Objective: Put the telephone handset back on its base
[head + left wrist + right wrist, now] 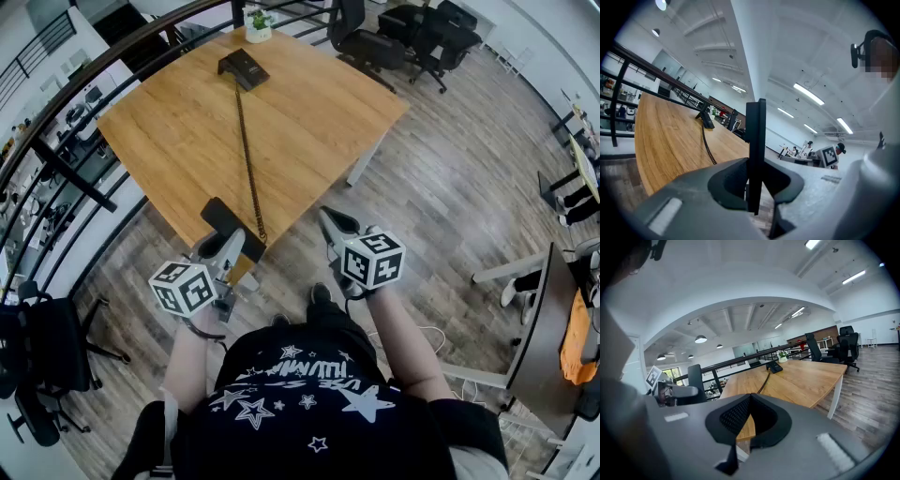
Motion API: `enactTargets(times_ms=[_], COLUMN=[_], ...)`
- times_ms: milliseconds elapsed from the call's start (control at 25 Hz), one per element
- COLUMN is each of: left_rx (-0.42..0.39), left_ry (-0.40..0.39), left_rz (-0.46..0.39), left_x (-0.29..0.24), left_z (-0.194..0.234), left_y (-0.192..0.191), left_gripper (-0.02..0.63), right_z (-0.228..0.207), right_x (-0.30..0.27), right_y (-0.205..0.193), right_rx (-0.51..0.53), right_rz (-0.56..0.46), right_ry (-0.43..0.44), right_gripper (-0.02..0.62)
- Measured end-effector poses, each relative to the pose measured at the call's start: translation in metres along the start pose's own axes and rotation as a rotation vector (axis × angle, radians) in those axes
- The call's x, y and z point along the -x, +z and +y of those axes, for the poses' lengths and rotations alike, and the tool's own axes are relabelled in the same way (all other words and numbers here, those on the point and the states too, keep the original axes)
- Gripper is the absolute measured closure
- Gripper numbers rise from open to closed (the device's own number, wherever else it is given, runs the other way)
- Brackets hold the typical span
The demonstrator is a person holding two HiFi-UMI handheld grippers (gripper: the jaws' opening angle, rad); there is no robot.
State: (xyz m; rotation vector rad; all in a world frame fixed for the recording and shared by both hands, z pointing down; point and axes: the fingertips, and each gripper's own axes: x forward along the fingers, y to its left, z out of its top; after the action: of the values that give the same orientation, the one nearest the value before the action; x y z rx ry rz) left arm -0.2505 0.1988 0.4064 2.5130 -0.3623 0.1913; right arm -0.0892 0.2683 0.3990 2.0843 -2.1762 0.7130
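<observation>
Left claw (228, 247) first, head view: clamped on the black handset (223, 216) at the near edge of the wooden table (319, 112). Right claw (331, 223) near it, off the table edge, above the floor. Counted one base (243, 67) at the far end of the table, well apart from the handset. One cord (249, 159) stretched between the two along the bare wood. One potted plant (257, 22) just beyond the base. Black office chairs (364, 39) past the far corner (at least two, bunched). One more chair (42, 361) lower left, by the railing (66, 169).

Left gripper view: pads pressed on both faces of the handset (756, 126), seen edge-on, upright. Behind it the cord (708, 147) and the base (707, 119). Marker cube (828, 156) of the right claw off to the right (people far behind, too small to count).

Right gripper view: right claw (750, 398) with jaws together, nothing between them. Ahead, the table (806, 380), cord (764, 383), base (774, 366) and plant (782, 356).
</observation>
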Motion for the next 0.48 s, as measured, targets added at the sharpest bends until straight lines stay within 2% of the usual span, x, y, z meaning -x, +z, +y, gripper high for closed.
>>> enactTargets(times_ms=[240, 480], left_rx=[-0.002, 0.037], left_ry=[0.006, 0.015], left_rz=[-0.005, -0.006], left_x=[-0.001, -0.002], left_z=[0.008, 0.022], left_y=[0.004, 0.000], left_gripper=[0.522, 0.522], right_z=[0.002, 0.001], right_x=[-0.011, -0.023], right_y=[0.000, -0.004], right_rx=[0.010, 0.012], right_rz=[0.012, 0.038], right_ry=[0.009, 0.012], right_gripper=[0.598, 0.598])
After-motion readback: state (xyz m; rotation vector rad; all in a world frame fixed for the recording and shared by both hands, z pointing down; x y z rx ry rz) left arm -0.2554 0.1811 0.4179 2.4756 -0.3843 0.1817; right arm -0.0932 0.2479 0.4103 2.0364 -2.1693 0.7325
